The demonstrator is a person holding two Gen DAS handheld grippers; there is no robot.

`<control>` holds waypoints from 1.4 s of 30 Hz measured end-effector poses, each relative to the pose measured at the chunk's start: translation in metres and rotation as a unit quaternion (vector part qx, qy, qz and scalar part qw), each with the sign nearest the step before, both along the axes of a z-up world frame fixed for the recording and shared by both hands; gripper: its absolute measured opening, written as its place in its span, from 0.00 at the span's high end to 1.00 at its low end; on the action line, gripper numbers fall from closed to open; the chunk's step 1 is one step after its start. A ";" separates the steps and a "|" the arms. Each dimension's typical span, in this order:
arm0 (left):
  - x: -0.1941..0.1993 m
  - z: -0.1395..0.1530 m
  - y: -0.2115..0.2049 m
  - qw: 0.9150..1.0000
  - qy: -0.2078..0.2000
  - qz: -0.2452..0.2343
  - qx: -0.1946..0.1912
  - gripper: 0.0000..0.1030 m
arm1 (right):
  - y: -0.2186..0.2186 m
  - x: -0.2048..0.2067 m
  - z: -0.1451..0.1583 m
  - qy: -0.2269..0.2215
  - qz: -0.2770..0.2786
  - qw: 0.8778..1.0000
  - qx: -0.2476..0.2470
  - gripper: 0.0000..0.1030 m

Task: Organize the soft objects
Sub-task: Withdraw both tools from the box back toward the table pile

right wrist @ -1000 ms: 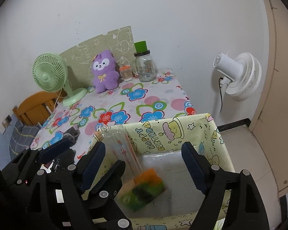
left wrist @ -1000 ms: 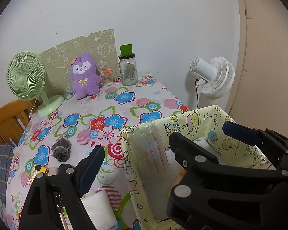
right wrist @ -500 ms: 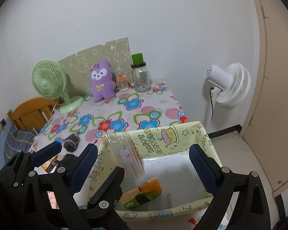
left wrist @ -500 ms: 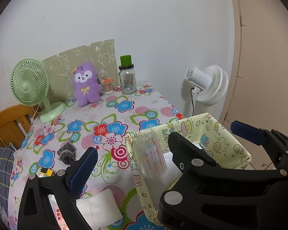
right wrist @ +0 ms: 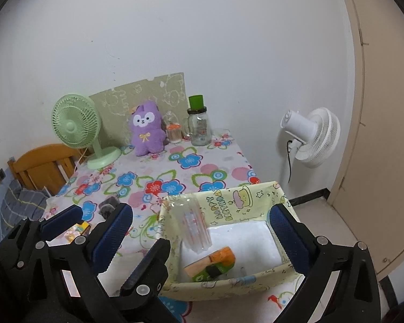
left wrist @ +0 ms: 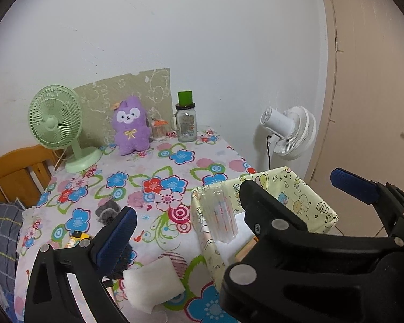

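Note:
A yellow cartoon-print fabric box [left wrist: 299,196] [right wrist: 229,204] stands at the table's near right corner. A clear plastic packet [left wrist: 223,220] [right wrist: 194,228] leans on its left wall, and an orange-and-green pack [right wrist: 215,263] lies on its white floor. My left gripper [left wrist: 233,193] is open and holds nothing, hanging over the box's left rim. My right gripper [right wrist: 202,210] is above the box with its jaws still opening; no pad touches anything. A white folded pad [left wrist: 153,282] and a small grey bundle [left wrist: 107,210] lie on the floral cloth. A purple plush [left wrist: 132,132] [right wrist: 148,132] sits at the back.
At the back stand a green desk fan [left wrist: 55,123], a glass jar with a green lid [left wrist: 185,123] and a small swab pot [left wrist: 159,132]. A white fan [left wrist: 291,132] stands beyond the table's right edge, and a wooden chair [left wrist: 16,172] is at the left.
Both grippers have drawn back and up from the box, and their jaws have spread wider. The clear packet and the orange-and-green pack stay in the box.

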State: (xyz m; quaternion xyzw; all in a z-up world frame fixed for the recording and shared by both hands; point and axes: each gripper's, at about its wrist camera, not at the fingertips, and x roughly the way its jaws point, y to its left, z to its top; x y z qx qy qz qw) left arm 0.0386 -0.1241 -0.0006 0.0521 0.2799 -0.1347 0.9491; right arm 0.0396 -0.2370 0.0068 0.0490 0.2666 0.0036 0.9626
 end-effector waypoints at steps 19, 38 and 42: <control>-0.024 0.010 0.069 0.999 -0.015 0.031 -0.016 0.01 | 0.070 -0.019 0.013 -0.011 0.014 1.000 -0.010 0.00; -0.004 -0.014 0.128 0.999 0.006 0.036 -0.016 0.00 | 0.131 -0.003 -0.012 0.008 0.017 1.000 0.000 0.00; 0.004 -0.022 0.138 0.999 0.013 0.036 -0.020 0.00 | 0.141 0.004 -0.018 0.006 0.021 1.000 -0.008 0.00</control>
